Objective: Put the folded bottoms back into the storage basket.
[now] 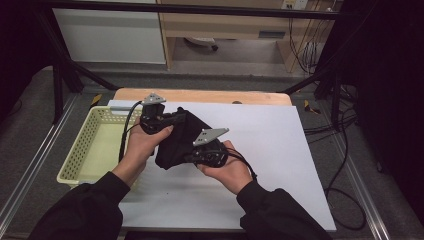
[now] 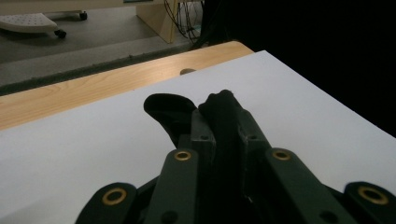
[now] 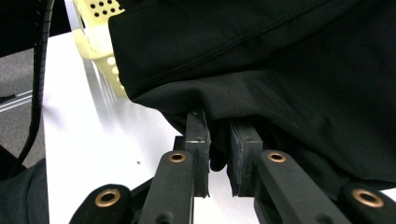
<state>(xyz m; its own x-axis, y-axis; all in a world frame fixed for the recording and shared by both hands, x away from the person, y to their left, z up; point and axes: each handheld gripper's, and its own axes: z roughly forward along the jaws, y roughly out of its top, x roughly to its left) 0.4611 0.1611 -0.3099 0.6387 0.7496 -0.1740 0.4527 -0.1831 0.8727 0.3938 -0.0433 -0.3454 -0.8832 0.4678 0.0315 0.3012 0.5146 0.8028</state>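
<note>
A black garment (image 1: 179, 137) hangs bunched between my two grippers above the white table sheet (image 1: 280, 150). My left gripper (image 1: 159, 119) is shut on its upper left part; in the left gripper view a fold of the black garment (image 2: 227, 109) is pinched between the jaws of the left gripper (image 2: 224, 123). My right gripper (image 1: 207, 152) is shut on the lower right edge; in the right gripper view the right gripper (image 3: 218, 135) has its jaws clamped on a tuck of the black garment (image 3: 280, 70), which drapes over them.
A pale yellow perforated basket (image 1: 85, 150) stands at the table's left edge, and the basket (image 3: 100, 28) sits behind the cloth in the right gripper view. A wooden strip (image 1: 200, 95) runs along the far edge. Cables (image 1: 340, 150) trail at the right.
</note>
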